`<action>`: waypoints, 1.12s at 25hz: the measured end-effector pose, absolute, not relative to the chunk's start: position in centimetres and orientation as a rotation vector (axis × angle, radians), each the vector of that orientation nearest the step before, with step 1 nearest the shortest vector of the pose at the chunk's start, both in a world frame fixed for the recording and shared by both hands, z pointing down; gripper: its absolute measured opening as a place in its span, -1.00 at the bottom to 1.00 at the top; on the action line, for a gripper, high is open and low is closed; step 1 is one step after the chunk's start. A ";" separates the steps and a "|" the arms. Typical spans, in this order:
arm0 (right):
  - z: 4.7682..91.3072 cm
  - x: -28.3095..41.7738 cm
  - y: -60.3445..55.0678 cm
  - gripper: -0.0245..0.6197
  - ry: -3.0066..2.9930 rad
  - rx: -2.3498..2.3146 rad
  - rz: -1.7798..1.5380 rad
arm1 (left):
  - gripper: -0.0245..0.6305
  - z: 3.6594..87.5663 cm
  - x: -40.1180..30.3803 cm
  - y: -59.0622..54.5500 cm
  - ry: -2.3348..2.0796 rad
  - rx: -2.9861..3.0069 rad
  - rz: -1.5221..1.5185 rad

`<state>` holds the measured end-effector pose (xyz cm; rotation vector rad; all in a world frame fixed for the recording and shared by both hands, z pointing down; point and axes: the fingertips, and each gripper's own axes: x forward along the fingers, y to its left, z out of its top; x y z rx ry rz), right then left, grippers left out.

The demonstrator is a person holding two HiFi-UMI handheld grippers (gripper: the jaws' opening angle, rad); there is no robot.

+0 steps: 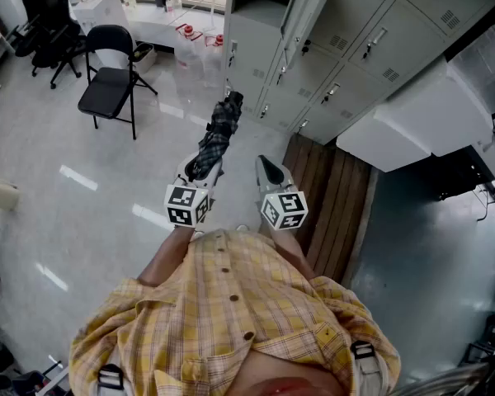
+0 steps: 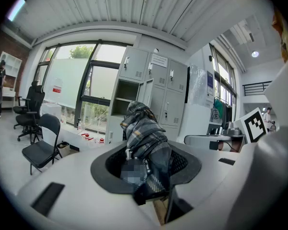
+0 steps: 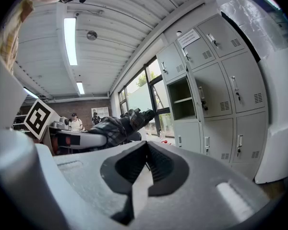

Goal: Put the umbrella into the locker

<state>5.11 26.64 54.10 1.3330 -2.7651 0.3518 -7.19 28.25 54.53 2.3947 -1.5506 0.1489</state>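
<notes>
A folded dark plaid umbrella (image 1: 218,134) sticks out forward from my left gripper (image 1: 201,170), which is shut on its handle end. In the left gripper view the umbrella (image 2: 143,128) fills the space between the jaws of the left gripper (image 2: 145,159) and points at the grey lockers. One upper locker (image 1: 260,11) stands open, its door (image 1: 307,7) swung to the right; the open compartment (image 2: 126,97) looks empty. My right gripper (image 1: 270,172) hangs beside the left one, shut on nothing (image 3: 145,150). The umbrella (image 3: 117,126) shows at its left.
A black folding chair (image 1: 107,77) stands on the floor to the left, office chairs (image 1: 54,23) behind it. Bottles (image 1: 190,33) sit by the window sill. A wooden bench (image 1: 330,205) and a white box (image 1: 421,122) lie right of the lockers.
</notes>
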 end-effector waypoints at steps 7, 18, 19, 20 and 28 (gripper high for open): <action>54.6 5.6 27.6 -0.93 -2.792 1.247 0.377 | -0.41 55.1 -6.5 29.2 -1.565 2.382 0.162; 55.9 6.6 27.7 -0.93 -2.809 1.153 0.372 | -0.41 55.6 -4.4 29.2 -1.551 2.384 0.152; 56.0 6.7 27.5 -0.93 -2.809 1.147 0.371 | -0.41 55.6 -4.3 28.9 -1.554 2.382 0.153; 56.1 6.9 27.2 -0.93 -2.810 1.143 0.376 | -0.41 55.6 -4.1 28.7 -1.557 2.380 0.155; 56.4 9.0 25.2 -0.93 -2.834 1.105 0.415 | -0.41 55.7 -1.2 27.2 -1.578 2.368 0.171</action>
